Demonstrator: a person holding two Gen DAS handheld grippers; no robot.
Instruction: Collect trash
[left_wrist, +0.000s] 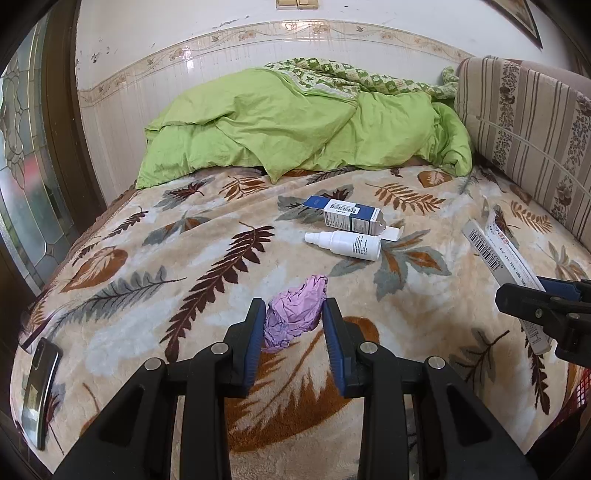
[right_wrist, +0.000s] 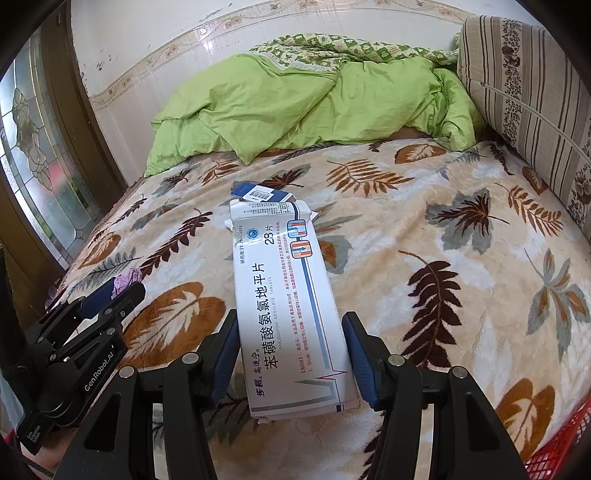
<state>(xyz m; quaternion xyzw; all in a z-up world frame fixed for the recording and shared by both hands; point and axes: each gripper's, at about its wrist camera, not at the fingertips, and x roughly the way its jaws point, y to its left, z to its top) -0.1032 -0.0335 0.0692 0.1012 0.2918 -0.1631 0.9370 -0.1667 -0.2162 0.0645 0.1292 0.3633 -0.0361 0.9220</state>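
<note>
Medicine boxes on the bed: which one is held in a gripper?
The long white box, clamped in the right gripper. The smaller blue-and-white box lies loose on the blanket beside the white bottle.

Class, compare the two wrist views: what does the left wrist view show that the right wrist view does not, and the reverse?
Only the left wrist view shows the white spray bottle and the phone at the bed's near left edge.

Only the right wrist view shows the printed front of the white medicine box and a red basket.

Both show the crumpled purple paper in the left claw, the right claw on the box, the blue carton and the green quilt.
</note>
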